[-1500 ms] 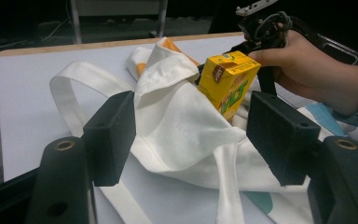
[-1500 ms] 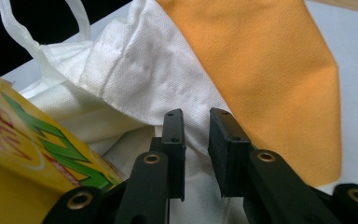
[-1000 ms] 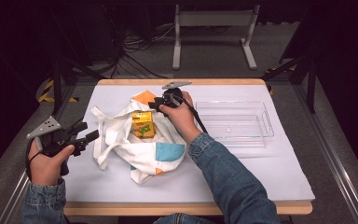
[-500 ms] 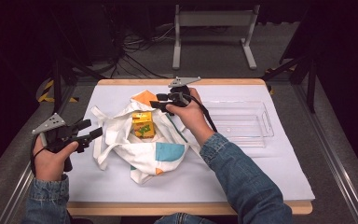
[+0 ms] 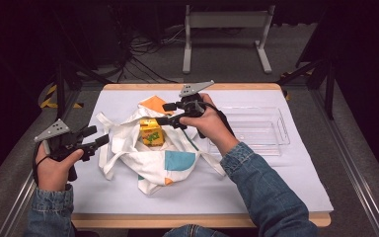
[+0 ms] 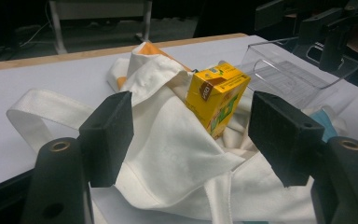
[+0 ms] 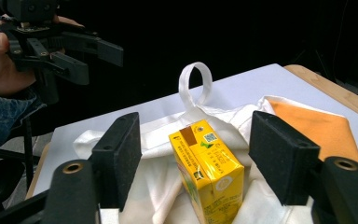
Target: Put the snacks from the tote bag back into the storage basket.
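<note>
Jaws, just opened, stand clear around yellow carton [image 7: 208, 169].

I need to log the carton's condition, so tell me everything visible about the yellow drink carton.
The yellow drink carton is a small rectangular box with glossy printed sides, green artwork, a brown patch and a small code on top. It looks intact. It stands leaning slightly on the rumpled white tote bag, cloth folds against its base. Nothing grips it.

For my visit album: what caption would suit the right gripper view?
Open tongs hover at a yellow juice carton standing on a white tote bag.
</note>
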Available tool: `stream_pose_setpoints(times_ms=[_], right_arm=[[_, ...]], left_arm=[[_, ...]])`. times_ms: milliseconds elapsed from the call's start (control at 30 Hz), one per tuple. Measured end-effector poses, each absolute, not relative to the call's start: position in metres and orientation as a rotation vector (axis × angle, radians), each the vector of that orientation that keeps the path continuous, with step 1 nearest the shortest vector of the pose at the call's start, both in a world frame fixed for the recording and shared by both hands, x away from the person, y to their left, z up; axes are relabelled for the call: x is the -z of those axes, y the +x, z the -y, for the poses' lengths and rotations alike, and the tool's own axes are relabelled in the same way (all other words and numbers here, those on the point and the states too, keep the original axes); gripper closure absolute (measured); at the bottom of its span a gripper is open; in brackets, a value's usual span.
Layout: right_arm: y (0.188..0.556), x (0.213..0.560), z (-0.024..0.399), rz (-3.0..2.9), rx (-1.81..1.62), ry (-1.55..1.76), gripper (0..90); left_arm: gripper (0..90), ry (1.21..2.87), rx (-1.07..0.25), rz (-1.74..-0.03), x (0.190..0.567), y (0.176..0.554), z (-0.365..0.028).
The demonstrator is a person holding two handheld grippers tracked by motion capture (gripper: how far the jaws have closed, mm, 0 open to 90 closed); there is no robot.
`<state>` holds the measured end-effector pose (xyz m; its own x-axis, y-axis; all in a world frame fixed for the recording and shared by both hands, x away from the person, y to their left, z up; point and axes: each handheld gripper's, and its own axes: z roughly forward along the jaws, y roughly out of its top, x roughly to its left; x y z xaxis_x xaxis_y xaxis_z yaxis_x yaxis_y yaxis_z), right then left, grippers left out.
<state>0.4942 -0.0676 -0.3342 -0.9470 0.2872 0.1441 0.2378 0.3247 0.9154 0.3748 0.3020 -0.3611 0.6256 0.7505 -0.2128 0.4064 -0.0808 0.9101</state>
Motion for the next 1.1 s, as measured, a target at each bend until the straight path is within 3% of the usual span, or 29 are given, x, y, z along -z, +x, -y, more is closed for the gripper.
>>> stream_pose_setpoints(times_ms=[300,1100], right_arm=[[0.494,0.351,0.053,-2.488,-1.743,0.495,21.1],[0.506,0.410,0.019,-2.515,-1.628,0.429,21.7]], left_arm=[[30.5,1.713,-0.370,-0.951,0.362,0.377,-0.300],[29.6,1.703,-0.366,-0.961,0.363,0.377,-0.302]])
